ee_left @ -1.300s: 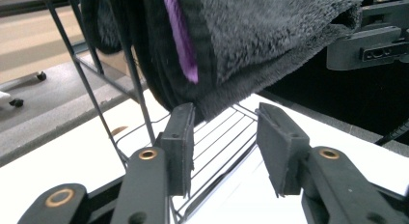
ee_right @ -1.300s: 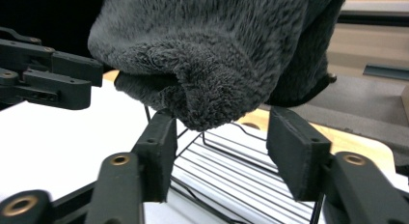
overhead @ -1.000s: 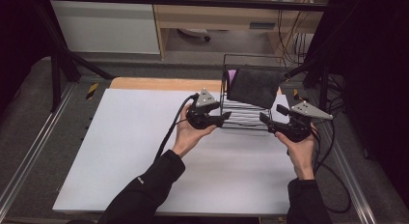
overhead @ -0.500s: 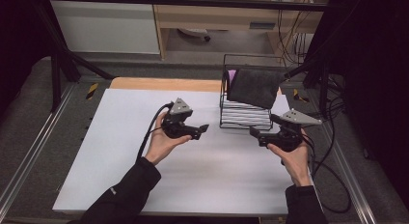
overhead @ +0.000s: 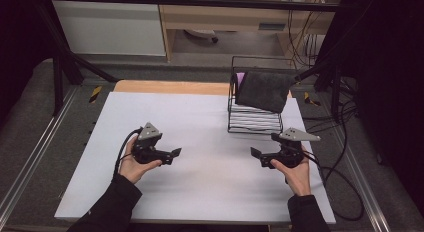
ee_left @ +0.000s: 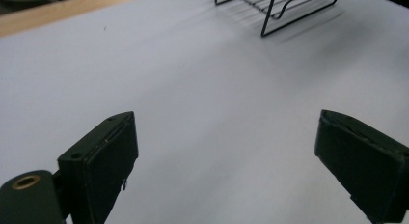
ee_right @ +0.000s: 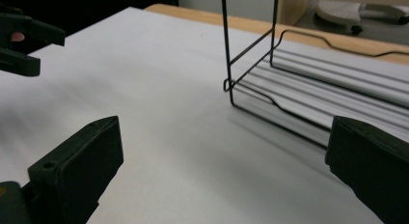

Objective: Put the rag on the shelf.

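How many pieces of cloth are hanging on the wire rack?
2. A dark grey cloth drapes over the top of the wire rack; a purple cloth peeks out behind its left edge. More may be hidden underneath.

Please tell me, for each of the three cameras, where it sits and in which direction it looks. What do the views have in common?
High view: above the person's side, facing forward and down on the white table; forearms, left gripper, right gripper.
Left gripper view: on the left gripper, facing along its open jaws toward the wire rack.
Right gripper view: on the right gripper, facing the rack's corner, jaws open.
Shared: all show rack and table.
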`<state>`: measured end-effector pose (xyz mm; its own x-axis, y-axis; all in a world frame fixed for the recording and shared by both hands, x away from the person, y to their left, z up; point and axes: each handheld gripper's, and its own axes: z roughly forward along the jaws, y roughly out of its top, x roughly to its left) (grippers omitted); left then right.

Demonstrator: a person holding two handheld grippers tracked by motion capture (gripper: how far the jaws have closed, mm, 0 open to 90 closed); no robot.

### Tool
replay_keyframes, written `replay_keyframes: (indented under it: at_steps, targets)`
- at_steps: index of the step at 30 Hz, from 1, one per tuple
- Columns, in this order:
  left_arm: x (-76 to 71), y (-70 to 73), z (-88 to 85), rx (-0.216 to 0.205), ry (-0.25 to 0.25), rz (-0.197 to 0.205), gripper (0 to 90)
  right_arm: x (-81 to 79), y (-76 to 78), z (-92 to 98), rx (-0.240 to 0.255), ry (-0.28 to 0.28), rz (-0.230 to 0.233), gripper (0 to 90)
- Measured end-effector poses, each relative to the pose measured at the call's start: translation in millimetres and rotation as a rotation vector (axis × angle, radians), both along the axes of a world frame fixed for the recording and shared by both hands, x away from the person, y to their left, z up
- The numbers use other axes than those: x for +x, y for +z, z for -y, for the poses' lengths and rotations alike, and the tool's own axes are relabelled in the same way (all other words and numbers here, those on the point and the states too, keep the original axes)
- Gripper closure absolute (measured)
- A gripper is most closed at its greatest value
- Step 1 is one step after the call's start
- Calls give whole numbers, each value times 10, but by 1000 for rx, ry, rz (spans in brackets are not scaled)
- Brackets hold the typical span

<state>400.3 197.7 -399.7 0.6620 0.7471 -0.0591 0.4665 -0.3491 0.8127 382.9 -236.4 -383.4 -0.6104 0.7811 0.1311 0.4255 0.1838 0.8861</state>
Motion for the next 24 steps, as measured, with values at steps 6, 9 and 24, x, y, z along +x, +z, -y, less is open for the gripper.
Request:
replay_keyframes:
  at_steps: [6, 9, 24]
  targets:
    - [-115, -185, -321, 21, 41, -31, 80, -68, -213, 37, -20, 6, -41, 7]
    - [-182, -252, -452, 41, 42, -31, 80, -109, -316, 91, -33, 3, -69, 7]
    - [-342, -429, -783, 44, 54, -34, 69, -244, -627, 290, -63, 11, -145, 7]
